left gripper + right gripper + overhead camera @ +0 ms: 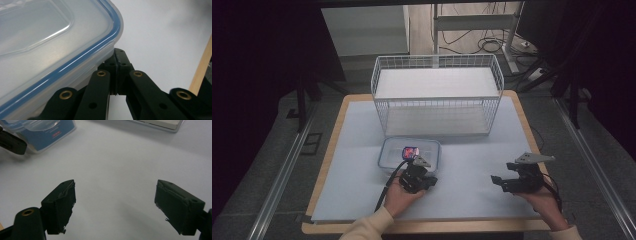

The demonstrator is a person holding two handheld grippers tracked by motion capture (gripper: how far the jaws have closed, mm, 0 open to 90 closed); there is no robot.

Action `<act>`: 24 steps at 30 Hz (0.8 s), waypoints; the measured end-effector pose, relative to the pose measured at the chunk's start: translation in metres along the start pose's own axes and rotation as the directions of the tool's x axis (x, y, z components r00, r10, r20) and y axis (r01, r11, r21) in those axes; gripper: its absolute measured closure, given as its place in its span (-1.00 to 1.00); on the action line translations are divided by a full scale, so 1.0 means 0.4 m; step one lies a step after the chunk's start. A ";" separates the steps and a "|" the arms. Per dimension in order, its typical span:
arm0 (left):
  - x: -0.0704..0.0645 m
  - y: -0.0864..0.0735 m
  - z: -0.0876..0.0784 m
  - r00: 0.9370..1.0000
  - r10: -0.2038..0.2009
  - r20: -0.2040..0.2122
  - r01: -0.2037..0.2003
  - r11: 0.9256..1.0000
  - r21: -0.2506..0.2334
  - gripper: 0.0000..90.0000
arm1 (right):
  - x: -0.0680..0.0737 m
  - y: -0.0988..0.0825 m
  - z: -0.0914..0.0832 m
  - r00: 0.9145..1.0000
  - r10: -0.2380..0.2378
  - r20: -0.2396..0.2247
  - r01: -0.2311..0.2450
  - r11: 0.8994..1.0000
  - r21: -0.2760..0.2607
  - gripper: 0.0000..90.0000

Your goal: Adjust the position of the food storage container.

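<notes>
Plastic box (410, 154): clear, with a blue-sealed lid; it sits on the white mat (357, 165), just in front of the wire basket (437, 95). A small red and blue item shows inside.
Left gripper (424, 181): at the box's near edge. In the left gripper view its jaws are pressed together, tips tucked under the lid rim (75, 62). Whether they pinch anything there cannot be told.
Likely reason: a closed tip under the rim suits prying or steadying the lid; this is a judgement.
Box relative to left gripper: touching, directly ahead of and above the jaw tips.
Right gripper (502, 183): right of the box and well apart from it, held just above the mat. Jaws spread wide, empty.
Likely reason: kept ready at a distance.
Basket: behind the box, with white shelf boards.
</notes>
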State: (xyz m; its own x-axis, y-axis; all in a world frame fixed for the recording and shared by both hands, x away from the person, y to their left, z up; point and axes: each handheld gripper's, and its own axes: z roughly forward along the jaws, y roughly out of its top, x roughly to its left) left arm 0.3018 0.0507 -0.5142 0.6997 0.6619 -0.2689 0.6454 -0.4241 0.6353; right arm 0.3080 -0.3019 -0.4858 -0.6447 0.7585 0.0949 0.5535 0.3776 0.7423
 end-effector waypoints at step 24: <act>-0.017 -0.070 -0.167 0.999 -0.002 0.038 0.006 0.994 -0.106 0.95 | 0.001 -0.002 -0.002 1.000 0.005 -0.010 -0.005 1.000 -0.007 -0.62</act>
State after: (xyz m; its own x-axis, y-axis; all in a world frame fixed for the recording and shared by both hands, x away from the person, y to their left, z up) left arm 0.2585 0.0992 -0.4819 0.7098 0.6384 -0.2977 0.6135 -0.3526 0.7066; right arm 0.3069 -0.3022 -0.4857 -0.6474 0.7549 0.1053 0.5529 0.3700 0.7465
